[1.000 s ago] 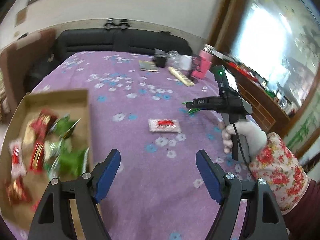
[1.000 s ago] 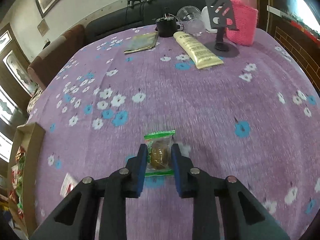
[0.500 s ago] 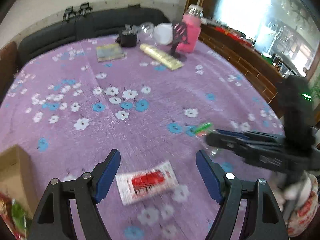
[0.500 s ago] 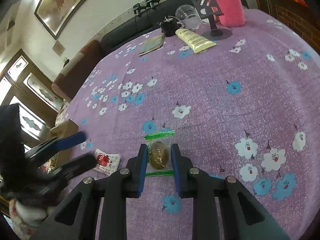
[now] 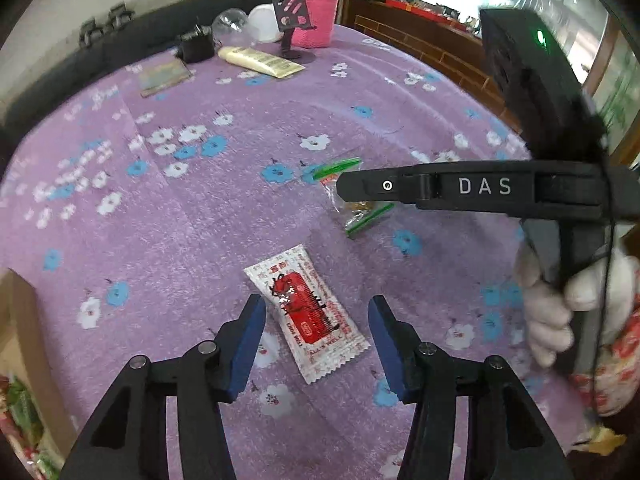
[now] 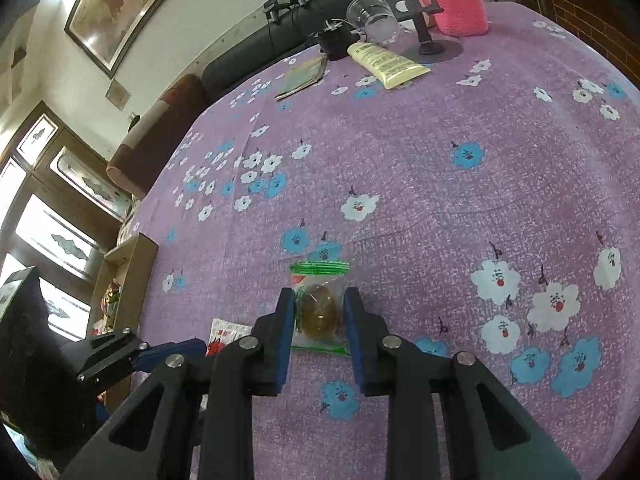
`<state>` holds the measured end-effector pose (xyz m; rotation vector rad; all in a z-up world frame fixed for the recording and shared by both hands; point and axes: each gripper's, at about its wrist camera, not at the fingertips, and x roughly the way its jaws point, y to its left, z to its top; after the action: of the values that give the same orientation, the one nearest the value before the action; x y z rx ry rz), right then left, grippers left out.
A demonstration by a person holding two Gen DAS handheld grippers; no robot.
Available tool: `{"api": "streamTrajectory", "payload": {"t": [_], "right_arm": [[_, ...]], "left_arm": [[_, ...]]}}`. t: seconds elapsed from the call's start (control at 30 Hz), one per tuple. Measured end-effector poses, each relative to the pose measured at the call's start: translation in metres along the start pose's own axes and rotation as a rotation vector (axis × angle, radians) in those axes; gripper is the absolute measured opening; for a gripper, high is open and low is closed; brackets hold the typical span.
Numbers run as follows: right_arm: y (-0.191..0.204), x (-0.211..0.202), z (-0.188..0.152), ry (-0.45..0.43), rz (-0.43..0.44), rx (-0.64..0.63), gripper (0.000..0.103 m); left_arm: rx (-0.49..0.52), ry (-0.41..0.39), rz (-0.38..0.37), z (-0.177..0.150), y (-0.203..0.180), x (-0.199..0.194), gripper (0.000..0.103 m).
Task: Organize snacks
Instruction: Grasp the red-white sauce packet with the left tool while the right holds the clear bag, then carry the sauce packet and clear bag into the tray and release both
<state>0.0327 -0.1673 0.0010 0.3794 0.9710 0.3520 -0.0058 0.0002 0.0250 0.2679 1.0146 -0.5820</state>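
Left gripper (image 5: pixel 316 336), jaws spread, straddles red-and-white snack packet (image 5: pixel 306 314) lying diagonally from upper left to lower right at frame centre-bottom, while right gripper (image 6: pixel 319 318) pinches green-edged snack packet (image 6: pixel 319 307).

Left gripper (image 5: pixel 316 330) jaws spread, red-white snack packet (image 5: pixel 306 314) between; green-edged packet (image 5: pixel 352 196) ahead, pinched by right gripper (image 5: pixel 344 190).
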Motion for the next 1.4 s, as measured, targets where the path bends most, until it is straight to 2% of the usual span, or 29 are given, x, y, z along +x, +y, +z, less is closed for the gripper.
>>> {"api": "streamTrajectory", "payload": {"t": [0.1, 0.27, 0.33, 0.37, 0.4, 0.5, 0.53, 0.77, 1.0, 1.2, 1.3, 1.4], "right_arm": [[0.007, 0.000, -0.003, -0.003, -0.024, -0.038, 0.025], [0.014, 0.002, -0.007, -0.001, -0.047, -0.078, 0.028], [0.019, 0.002, -0.009, -0.008, -0.051, -0.099, 0.035], [0.020, 0.003, -0.009, -0.012, -0.054, -0.108, 0.036], [0.022, 0.003, -0.010, -0.017, -0.060, -0.120, 0.037], [0.026, 0.004, -0.011, -0.026, -0.087, -0.150, 0.034], [0.026, 0.004, -0.011, -0.026, -0.105, -0.151, 0.023], [0.021, -0.009, -0.008, -0.084, -0.095, -0.119, 0.021], [0.027, -0.017, -0.009, -0.126, -0.077, -0.136, 0.021], [0.043, -0.023, -0.015, -0.160, -0.060, -0.178, 0.021], [0.061, -0.025, -0.021, -0.162, -0.070, -0.216, 0.021], [0.084, -0.032, -0.030, -0.161, -0.032, -0.242, 0.021]], "left_arm": [[-0.004, -0.009, 0.076, -0.001, -0.005, 0.006, 0.056], [-0.081, -0.049, 0.098, 0.001, -0.002, 0.014, 0.057], [-0.098, -0.060, 0.093, 0.003, -0.003, 0.015, 0.048], [-0.100, -0.064, 0.093, 0.003, -0.003, 0.015, 0.033], [-0.105, -0.066, 0.082, 0.002, -0.004, 0.013, 0.031], [-0.130, -0.085, 0.067, -0.002, -0.004, 0.009, 0.030], [-0.140, -0.092, 0.065, -0.004, -0.003, 0.007, 0.030], [-0.231, -0.172, 0.032, -0.021, 0.005, -0.026, 0.030], [-0.334, -0.272, 0.020, -0.055, 0.018, -0.080, 0.030], [-0.410, -0.362, 0.127, -0.096, 0.041, -0.133, 0.030], [-0.465, -0.393, 0.191, -0.121, 0.060, -0.155, 0.030], [-0.529, -0.413, 0.246, -0.146, 0.080, -0.174, 0.030]]}}
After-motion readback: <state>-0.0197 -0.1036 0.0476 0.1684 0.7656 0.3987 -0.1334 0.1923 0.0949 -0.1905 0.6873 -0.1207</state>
